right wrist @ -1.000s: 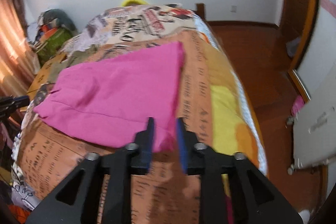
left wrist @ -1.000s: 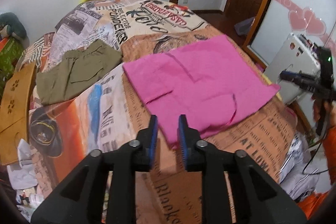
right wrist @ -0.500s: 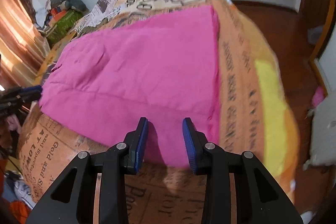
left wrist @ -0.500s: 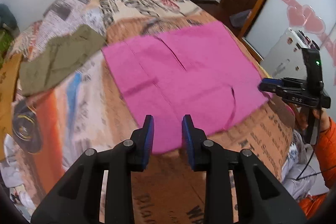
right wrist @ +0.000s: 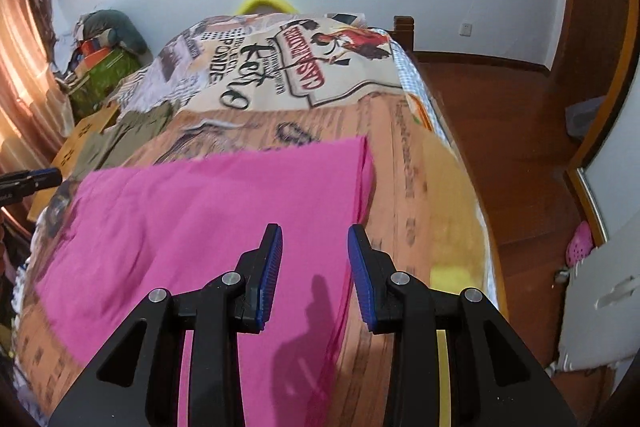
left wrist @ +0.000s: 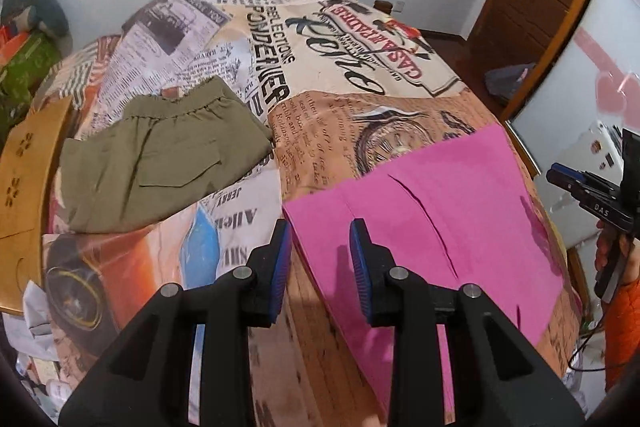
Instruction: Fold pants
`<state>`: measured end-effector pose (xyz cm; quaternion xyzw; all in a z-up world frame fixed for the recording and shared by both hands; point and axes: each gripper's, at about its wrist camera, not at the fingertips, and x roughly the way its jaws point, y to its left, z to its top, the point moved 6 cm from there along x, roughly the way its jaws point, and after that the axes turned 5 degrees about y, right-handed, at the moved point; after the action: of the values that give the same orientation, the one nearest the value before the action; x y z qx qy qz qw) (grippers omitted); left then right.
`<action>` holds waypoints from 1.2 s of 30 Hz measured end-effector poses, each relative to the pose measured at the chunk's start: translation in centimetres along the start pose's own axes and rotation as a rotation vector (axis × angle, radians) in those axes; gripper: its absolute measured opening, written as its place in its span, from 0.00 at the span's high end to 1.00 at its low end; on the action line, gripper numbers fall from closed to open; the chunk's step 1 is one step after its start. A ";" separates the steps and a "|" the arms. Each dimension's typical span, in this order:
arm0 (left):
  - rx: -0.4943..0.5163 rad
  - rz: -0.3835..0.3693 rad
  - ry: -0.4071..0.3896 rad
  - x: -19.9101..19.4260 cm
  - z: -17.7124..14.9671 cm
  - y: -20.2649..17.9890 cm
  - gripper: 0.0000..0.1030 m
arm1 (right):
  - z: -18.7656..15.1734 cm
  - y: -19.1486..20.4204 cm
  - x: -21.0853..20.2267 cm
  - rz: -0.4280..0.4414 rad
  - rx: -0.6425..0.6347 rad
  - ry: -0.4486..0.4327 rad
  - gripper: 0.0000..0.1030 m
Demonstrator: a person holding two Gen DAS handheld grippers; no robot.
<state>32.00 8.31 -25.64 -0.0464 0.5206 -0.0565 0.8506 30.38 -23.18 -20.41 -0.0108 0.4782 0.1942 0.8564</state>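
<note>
Pink pants point(left wrist: 432, 219) lie flat on the bed, folded in a rough rectangle; they also show in the right wrist view point(right wrist: 208, 223). My left gripper point(left wrist: 320, 255) is open and empty, hovering over the pants' left corner. My right gripper point(right wrist: 314, 267) is open and empty, over the pants' right edge. The right gripper also shows at the right edge of the left wrist view point(left wrist: 560, 175).
Folded olive-green shorts point(left wrist: 160, 155) lie on the bed's left part. The bed point(left wrist: 320, 39) has a newspaper-print cover. A brown cardboard piece point(left wrist: 24, 163) sits at the bed's left side. Wooden floor point(right wrist: 500, 131) and a door are on the right.
Both grippers have opened wider and moved forward over the pink pants, the left one to its left corner, the right one along its right edge.
</note>
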 end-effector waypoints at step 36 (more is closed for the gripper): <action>-0.103 -0.002 0.013 5.0 0.7 0.8 0.98 | 4.6 -1.3 6.1 -0.046 -0.049 -0.066 0.95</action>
<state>34.94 8.41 -29.84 -0.0904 0.5282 -0.0310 0.8438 37.42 -21.49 -23.22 -0.0362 0.4447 0.1862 0.8754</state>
